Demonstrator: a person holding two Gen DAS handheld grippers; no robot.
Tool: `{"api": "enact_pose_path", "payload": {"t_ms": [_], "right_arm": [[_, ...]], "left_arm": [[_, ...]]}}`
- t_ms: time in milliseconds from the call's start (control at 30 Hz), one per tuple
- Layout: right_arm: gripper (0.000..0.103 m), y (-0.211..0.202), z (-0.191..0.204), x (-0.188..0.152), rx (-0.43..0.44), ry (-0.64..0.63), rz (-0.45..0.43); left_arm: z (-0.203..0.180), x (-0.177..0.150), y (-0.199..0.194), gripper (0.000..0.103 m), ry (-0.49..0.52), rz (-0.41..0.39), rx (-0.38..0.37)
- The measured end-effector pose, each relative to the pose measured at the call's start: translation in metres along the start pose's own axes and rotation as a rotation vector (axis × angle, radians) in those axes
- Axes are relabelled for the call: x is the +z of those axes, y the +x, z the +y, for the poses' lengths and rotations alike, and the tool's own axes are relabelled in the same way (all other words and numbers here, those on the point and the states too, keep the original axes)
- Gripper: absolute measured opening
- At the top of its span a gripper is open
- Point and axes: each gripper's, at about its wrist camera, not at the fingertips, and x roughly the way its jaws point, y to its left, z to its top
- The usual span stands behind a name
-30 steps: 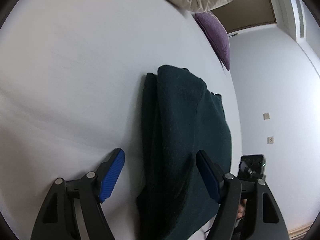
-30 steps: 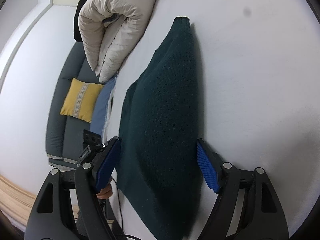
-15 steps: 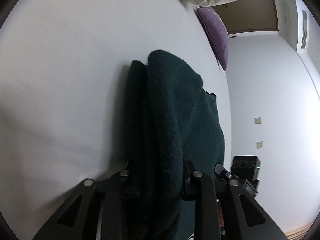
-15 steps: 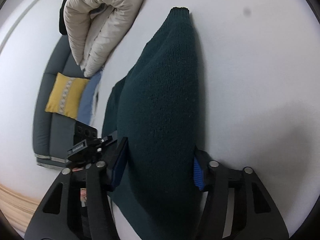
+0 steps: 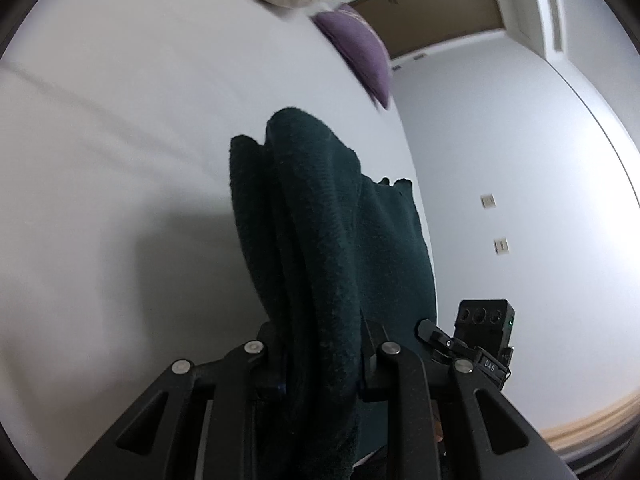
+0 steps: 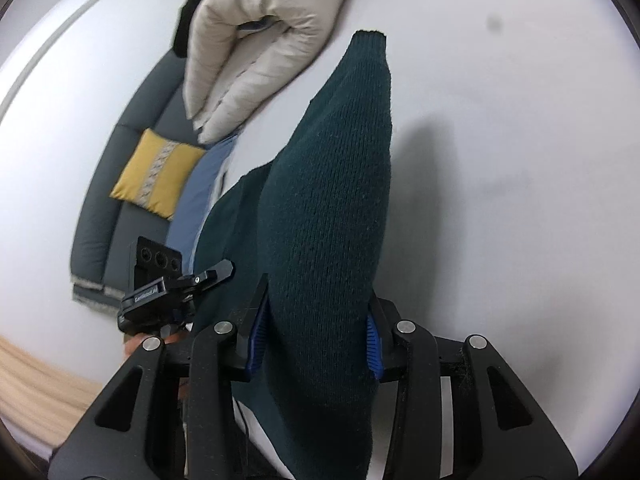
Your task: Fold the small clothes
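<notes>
A dark green knitted sweater lies partly folded on a white bed. My left gripper is shut on its near edge, bunching several layers between the jaws. My right gripper is shut on the other near part of the same sweater, and its blue pads press into the knit. The gripped end is lifted off the white bed, and the far cuff still rests on it. Each gripper shows in the other's view, the right one beside the sweater and the left one.
A rolled beige duvet lies at the far end of the bed. A purple pillow sits beside it. A grey sofa with a yellow cushion stands to the left. A white wall is on the right.
Both grippers went from open astride the sweater to shut on it. They have since raised the near end, so the fabric bunches and hangs upward from the bed.
</notes>
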Motion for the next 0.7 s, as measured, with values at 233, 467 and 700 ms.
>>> {"api": "enact_pose_path", "payload": {"t_ms": [233,467,700], "right_arm": [[0.037,-0.047,-0.026,-0.101,0.064,0.071,-0.032],[0.037,-0.034,-0.089,-0.139,0.088,0.187,-0.038],[0.04,-0.033,-0.084,-0.134,0.091,0.216,-0.043]], "left_arm": [[-0.006,-0.073,0.014,0.025,0.064,0.058,0.04],[0.036,-0.085,0.063,0.027,-0.02,0.087,0.078],[0.032,-0.093,0.049,0.033,0.035,0.057,0.134]]}}
